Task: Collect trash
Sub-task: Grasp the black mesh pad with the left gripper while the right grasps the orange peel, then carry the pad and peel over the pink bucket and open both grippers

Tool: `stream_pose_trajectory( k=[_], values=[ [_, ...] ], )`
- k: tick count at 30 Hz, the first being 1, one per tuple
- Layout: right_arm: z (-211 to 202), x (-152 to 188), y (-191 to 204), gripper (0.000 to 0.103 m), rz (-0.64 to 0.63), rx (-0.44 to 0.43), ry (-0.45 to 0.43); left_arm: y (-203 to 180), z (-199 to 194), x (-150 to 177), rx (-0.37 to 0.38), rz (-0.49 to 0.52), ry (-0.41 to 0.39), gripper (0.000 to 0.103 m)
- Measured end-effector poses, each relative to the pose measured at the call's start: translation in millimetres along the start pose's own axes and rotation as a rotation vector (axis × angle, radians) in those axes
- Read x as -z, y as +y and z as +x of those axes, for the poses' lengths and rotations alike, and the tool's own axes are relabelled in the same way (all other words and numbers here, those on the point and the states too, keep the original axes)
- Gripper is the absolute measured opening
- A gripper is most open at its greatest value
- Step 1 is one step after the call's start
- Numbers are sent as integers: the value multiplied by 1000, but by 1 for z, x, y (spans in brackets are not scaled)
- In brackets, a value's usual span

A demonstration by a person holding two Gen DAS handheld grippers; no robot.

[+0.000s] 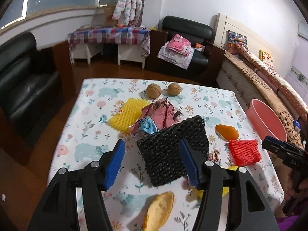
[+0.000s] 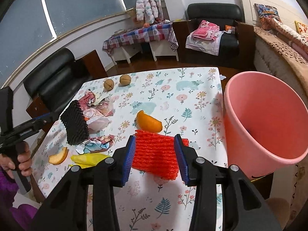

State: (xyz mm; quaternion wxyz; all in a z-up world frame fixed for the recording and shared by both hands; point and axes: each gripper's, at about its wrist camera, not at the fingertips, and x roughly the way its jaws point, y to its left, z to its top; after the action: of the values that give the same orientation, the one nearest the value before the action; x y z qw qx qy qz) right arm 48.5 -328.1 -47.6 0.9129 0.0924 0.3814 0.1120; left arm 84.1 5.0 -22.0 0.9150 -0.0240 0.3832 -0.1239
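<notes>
A black foam net (image 1: 169, 154) lies on the flowered table (image 1: 90, 104). My left gripper (image 1: 153, 163) stands open over it; the right pad overlaps the net and the left pad is well clear of it. A red foam net (image 2: 154, 154) sits between the pads of my right gripper (image 2: 155, 159), which is shut on it and holds it a little above the cloth. The pink bucket (image 2: 250, 100) stands just right of it, at the table's right edge. Loose on the table are an orange peel (image 2: 149, 123), a yellow foam net (image 1: 127, 115), crumpled wrappers (image 1: 159, 113) and another peel (image 1: 159, 209).
Two walnuts (image 1: 153, 90) rest near the far table edge. A yellow wrapper (image 2: 86, 158) lies at the near left. A black armchair (image 1: 25, 82) stands left of the table and a bed (image 1: 269, 73) on the right. A hand (image 2: 21, 161) grips the left tool.
</notes>
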Motion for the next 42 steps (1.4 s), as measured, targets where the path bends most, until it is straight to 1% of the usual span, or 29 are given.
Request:
stream_pose_trajectory(
  k=[1,2,5,8,9,10,12,13,14,15,17,22,29,36,37,38,39,41,42],
  values=[
    [2,-1,0,50,0,-2,5,1,7,-1,9,1,8,58],
    [3,-1,0,52,2,-3,10,1,13,-2,7,5,15,58],
    [7,-2,0,53,2,-4,17,3,29,-3,17,10,31,58],
    [10,-3,1,53,-3,6,23,3,34,-3,39,8,29,58],
    [11,-4,1,53,-5,4,23,3,35,-3,49,9,27,55],
    [12,-6,1,53,-4,5,23,2,36,-2,63,12,24,51],
    [14,-10,1,53,-3,4,20,1,37,-1,80,20,30,31],
    [15,-11,1,53,-2,3,19,0,38,0,88,22,39,27],
    [16,-13,1,53,-1,3,16,0,38,1,100,20,48,18],
    [16,-15,1,53,-1,3,13,1,38,2,112,19,54,12],
    [18,-16,1,53,-3,-2,12,0,34,5,123,26,50,9],
    [24,-20,1,53,-21,-3,16,-1,14,6,157,32,8,7],
    [43,-36,13,53,-101,-5,28,-3,-16,-1,168,10,-55,7],
    [70,-43,26,53,-184,-13,91,-7,-27,-8,177,-3,-77,7],
    [73,-43,27,50,-196,-9,101,-8,-26,-8,179,-2,-75,7],
    [76,-42,29,42,-206,-9,110,-10,-25,-8,180,-2,-73,7],
    [79,-41,30,38,-216,-11,121,-10,-25,-9,181,-3,-71,7],
    [85,-39,31,23,-237,3,145,-13,-24,-10,185,-6,-70,7],
    [86,-38,31,22,-245,12,147,-13,-23,-11,187,-7,-70,7]
  ],
)
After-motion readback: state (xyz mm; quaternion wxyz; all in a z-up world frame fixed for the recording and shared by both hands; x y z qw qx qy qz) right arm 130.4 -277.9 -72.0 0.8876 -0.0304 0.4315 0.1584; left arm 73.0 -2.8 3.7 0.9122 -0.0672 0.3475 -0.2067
